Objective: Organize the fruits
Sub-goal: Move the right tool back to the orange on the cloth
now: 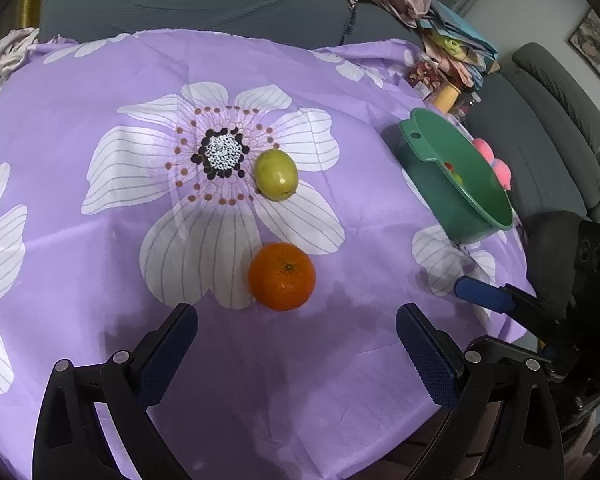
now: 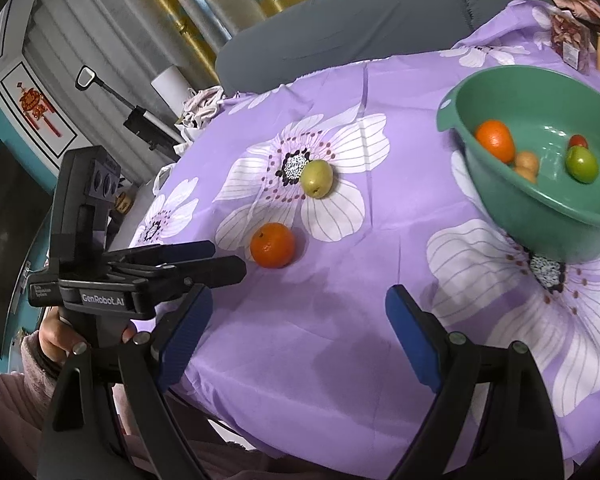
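Nearest the left wrist camera, the left gripper (image 1: 296, 354) stands with its two black arms and blue ribbed pads spread wide apart, nothing between them. It hangs above the purple cloth printed with large white flowers (image 1: 80, 92) that covers the table. Just beyond its fingertips lies a round orange mandarin with a small green stem scar (image 1: 281, 276), resting on the cloth and clear of both pads. Farther on, a yellow-green pear-like fruit (image 1: 276, 174) lies on a white petal, just beside the dark centre of the printed flower and apart from the mandarin.

Seen from its own camera, the right gripper (image 2: 300, 326) has its blue pads likewise spread wide with only cloth between them. To the right stands a green plastic basin with a pouring lip (image 2: 540, 208), resting on the cloth. Inside it lie a second orange fruit (image 2: 495, 140), a green round fruit (image 2: 581, 163), a tan fruit (image 2: 527, 164) and a small red one (image 2: 578, 141).

At the left of the right wrist view, a hand in a pinkish ribbed sleeve (image 2: 58, 336) grips the handle of the left gripper. A grey sofa (image 2: 340, 24) stands behind the table.
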`<state>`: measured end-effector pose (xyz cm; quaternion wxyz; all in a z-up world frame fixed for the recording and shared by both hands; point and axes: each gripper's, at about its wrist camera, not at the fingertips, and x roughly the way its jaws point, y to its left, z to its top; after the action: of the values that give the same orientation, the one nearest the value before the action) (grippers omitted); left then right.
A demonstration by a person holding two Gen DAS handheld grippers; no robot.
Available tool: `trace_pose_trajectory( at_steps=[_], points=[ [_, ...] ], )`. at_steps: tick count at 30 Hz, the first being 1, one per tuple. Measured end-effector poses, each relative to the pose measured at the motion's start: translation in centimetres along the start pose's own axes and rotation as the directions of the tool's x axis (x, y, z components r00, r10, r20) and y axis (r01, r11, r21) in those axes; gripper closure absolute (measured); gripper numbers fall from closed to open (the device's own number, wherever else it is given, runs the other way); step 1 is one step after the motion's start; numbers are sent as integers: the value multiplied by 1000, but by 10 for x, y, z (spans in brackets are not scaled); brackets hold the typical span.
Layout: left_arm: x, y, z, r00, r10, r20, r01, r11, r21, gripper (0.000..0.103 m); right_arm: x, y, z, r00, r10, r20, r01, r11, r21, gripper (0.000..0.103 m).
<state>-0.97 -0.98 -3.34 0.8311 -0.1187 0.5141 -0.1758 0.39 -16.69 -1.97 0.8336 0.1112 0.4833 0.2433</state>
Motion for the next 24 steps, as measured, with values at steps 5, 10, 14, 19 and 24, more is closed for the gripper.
trace_pose_trajectory(
  at_steps=[5, 10, 14, 19, 24],
  points=[
    [-1, 6, 2, 1000, -13, 0, 13, 1000, -5, 4, 13, 4, 3, 1000, 0, -26, -1, 1000, -13, 14],
    [0, 10, 5, 1000, -19, -4, 19, 1000, -5, 4, 24, 7, 8, 999, 4, -48, -5, 1000, -20, 14],
    [3, 14, 6, 1000, -20, -14, 20, 1000, -14, 4, 29, 9, 12, 998, 5, -62, -6, 1000, -29, 14],
    [3, 18, 11, 999, -32, -13, 32, 999, -21, 4, 37, 9, 16, 997, 2, -80, -5, 999, -31, 14],
    [3, 20, 14, 1000, -21, -13, 21, 1000, -24, 4, 43, 10, 18, 996, 8, -88, -11, 999, -41, 14]
  ],
)
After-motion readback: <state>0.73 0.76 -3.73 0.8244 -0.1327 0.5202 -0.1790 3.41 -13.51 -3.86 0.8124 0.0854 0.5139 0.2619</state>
